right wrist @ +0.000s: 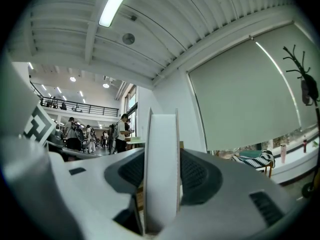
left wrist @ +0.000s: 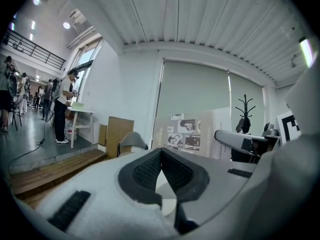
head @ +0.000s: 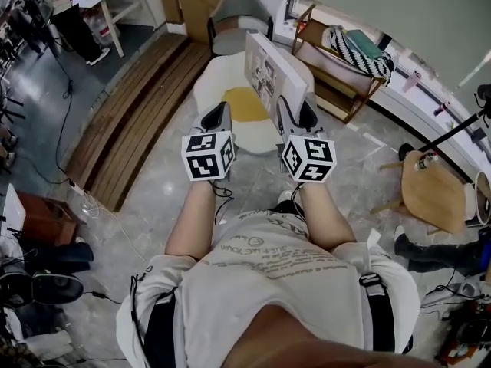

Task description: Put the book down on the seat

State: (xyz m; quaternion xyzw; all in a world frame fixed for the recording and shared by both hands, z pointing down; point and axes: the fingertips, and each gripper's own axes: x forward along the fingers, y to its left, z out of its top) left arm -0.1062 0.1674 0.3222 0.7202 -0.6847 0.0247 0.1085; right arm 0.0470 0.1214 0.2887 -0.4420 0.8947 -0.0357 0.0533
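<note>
A large white book with pictures on its cover stands upright on edge, and my right gripper is shut on its near end. It hangs over the white seat with a yellow cushion. In the right gripper view the book's pale page edge fills the gap between the dark pads. My left gripper is just left of the book, over the seat's near side, shut with nothing in it. In the left gripper view the pad tips meet, and the book's cover and the right gripper lie to the right.
A grey chair stands behind the seat. A wooden shelf with a striped cloth is at the right, and a round wooden stool sits nearer. A wooden platform runs along the left. People stand by a table far left.
</note>
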